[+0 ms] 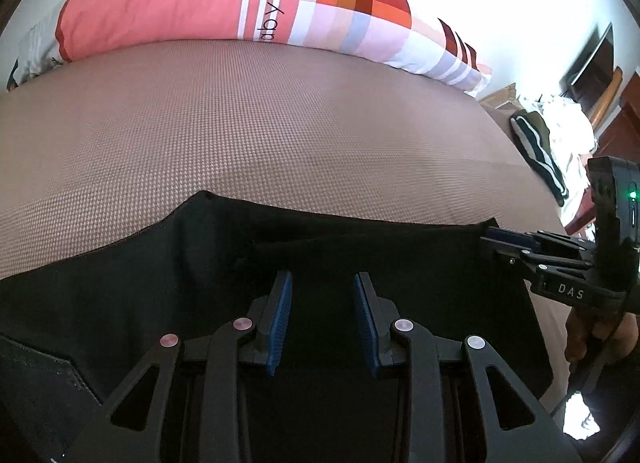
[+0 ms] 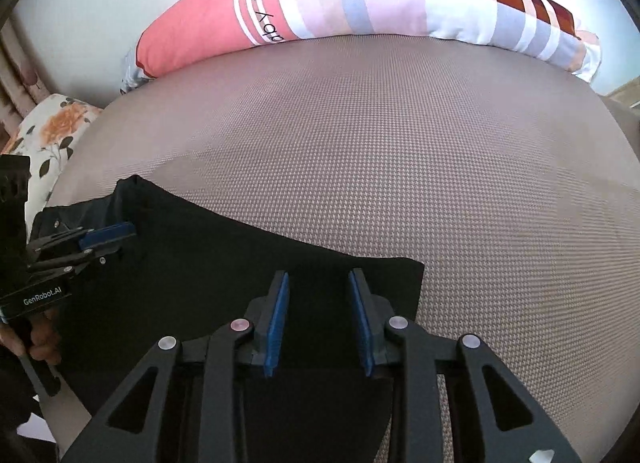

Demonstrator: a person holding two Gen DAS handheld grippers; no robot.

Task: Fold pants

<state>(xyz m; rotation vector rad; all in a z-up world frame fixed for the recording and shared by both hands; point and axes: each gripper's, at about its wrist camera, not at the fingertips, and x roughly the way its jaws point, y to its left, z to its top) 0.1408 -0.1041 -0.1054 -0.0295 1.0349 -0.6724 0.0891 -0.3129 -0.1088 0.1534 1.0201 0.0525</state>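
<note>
Black pants (image 1: 360, 247) lie folded flat on the brown textured bed cover (image 1: 240, 123); they also show in the right wrist view (image 2: 224, 263). My left gripper (image 1: 322, 283) hovers over the middle of the pants, jaws open and empty. My right gripper (image 2: 318, 281) is open over the pants' right corner, nothing between its blue pads. Each gripper shows in the other's view: the right gripper (image 1: 500, 237) at the pants' right edge, the left gripper (image 2: 112, 235) at the left.
A long pink and checked pillow (image 1: 240, 3) lies along the far side of the bed. A floral pillow (image 2: 52, 131) sits at the left. Clothes (image 1: 552, 135) are piled beyond the bed's right edge. Bed cover (image 2: 440, 143) stretches ahead.
</note>
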